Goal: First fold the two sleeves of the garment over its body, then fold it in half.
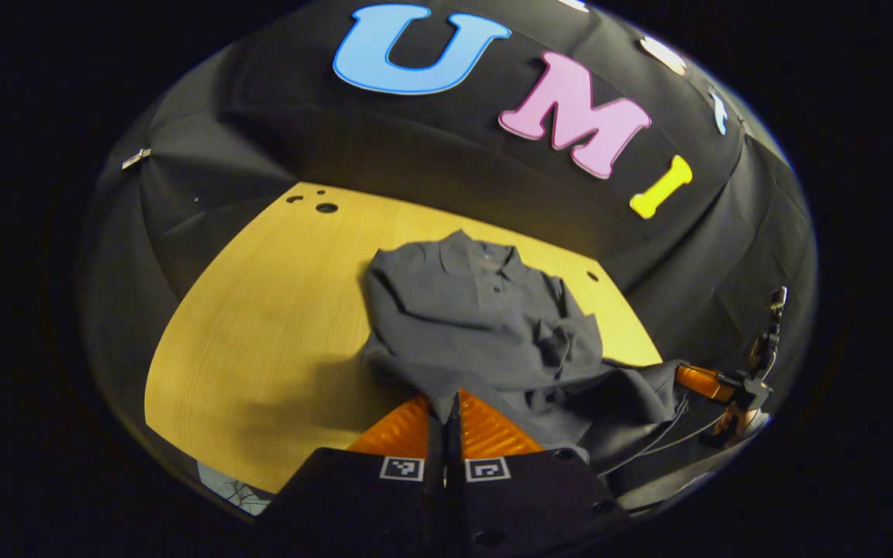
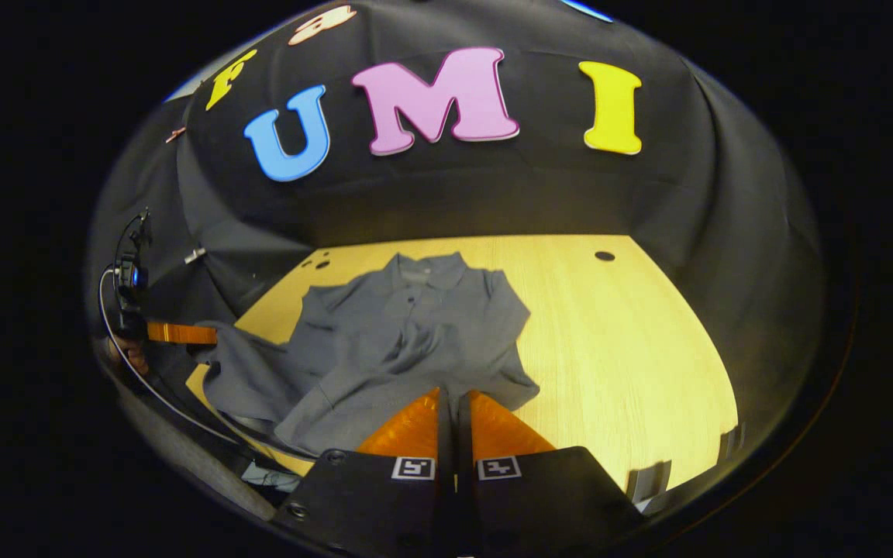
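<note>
a soft, creased grey polo shirt point(image 1: 485, 325) lies mid-frame on the smooth wooden table point(image 1: 260, 349), collar toward the top. the left gripper point(image 1: 453, 403) pinches its lower hem at bottom centre. the right gripper point(image 2: 454, 403) likewise grips the hem.

From my left gripper point(image 1: 453, 403) the shirt point(image 1: 485, 325) lies on the table point(image 1: 276, 325) straight ahead; my right gripper point(image 1: 706, 381) sits off right.

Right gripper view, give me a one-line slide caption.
Right gripper pinches the hem of a grey polo shirt on the wooden table.
</note>
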The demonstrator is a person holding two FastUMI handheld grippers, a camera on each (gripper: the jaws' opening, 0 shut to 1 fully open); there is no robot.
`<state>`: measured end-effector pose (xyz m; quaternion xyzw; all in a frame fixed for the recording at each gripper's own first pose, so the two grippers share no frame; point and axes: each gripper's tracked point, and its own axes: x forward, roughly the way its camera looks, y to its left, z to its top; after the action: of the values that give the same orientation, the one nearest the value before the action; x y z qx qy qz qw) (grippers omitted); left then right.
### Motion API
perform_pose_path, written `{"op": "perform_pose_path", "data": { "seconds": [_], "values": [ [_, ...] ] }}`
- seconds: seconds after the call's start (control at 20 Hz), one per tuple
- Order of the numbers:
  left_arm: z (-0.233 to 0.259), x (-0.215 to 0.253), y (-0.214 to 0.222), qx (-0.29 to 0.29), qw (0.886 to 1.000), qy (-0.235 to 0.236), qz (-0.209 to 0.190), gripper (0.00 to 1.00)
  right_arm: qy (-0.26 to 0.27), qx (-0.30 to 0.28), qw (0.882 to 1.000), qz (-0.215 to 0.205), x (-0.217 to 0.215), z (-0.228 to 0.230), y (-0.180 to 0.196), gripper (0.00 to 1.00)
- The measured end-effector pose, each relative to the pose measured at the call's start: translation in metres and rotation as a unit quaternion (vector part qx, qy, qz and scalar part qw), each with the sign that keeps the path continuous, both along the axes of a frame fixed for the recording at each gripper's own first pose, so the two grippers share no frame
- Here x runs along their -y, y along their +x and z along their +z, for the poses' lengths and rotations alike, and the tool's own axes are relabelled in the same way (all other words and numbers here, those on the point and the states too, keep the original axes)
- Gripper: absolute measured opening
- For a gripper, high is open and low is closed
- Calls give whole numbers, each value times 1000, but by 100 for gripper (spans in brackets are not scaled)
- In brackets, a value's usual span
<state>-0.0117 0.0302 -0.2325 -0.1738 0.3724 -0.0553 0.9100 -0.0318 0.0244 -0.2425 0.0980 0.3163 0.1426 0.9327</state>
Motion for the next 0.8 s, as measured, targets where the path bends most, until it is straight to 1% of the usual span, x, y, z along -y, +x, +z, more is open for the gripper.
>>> {"op": "perform_pose_path", "data": {
  "seconds": [0.25, 0.55, 0.8],
  "values": [
    [16, -12, 55, 25, 999, -21, 42, 5, 16, 34, 999, -27, 3, 18, 59, 5],
    [21, -23, 121, 49, 997, -5, 52, 5, -1, 65, 997, -35, -4, 23, 125, 5],
    [8, -32, 177, 54, 996, 9, 64, 5, -11, 71, 996, -49, 1, 10, 181, 5]
  ]
}}
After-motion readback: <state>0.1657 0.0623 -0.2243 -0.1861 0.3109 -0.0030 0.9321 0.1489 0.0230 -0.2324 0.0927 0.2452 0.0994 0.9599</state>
